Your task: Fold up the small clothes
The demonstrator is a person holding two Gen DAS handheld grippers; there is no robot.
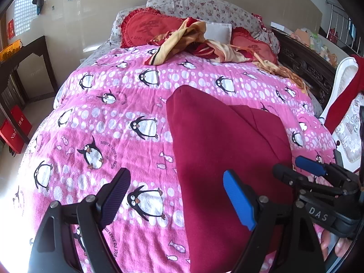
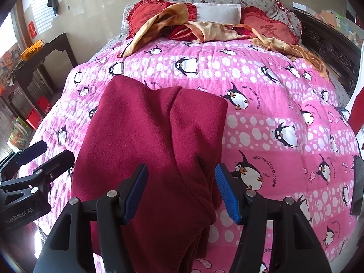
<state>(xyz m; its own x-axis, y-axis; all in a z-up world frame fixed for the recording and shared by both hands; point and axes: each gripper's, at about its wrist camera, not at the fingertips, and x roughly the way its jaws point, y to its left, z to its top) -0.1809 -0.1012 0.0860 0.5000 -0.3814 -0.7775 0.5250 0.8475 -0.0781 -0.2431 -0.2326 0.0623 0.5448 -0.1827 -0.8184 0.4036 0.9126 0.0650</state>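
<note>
A dark red garment (image 1: 227, 147) lies folded lengthwise on the pink penguin quilt (image 1: 102, 118), its narrow end towards the pillows. My left gripper (image 1: 177, 198) hangs open above the garment's left edge, its blue-padded finger over the cloth and its dark finger over the quilt. In the right wrist view the garment (image 2: 154, 132) fills the middle. My right gripper (image 2: 182, 192) stands open above its near right part, pads clear of the cloth. Each gripper shows in the other's view: the right gripper (image 1: 295, 168) at the right, the left gripper (image 2: 45, 155) at the left.
Red heart cushions (image 1: 141, 29), a white pillow (image 1: 218, 31) and a crumpled yellow-red blanket (image 1: 182, 38) lie at the head of the bed. A dark carved bed frame (image 1: 304, 66) and a white chair (image 1: 343, 86) with red cloth stand right. A dark cabinet (image 1: 34, 68) and red boxes (image 1: 16, 127) stand left.
</note>
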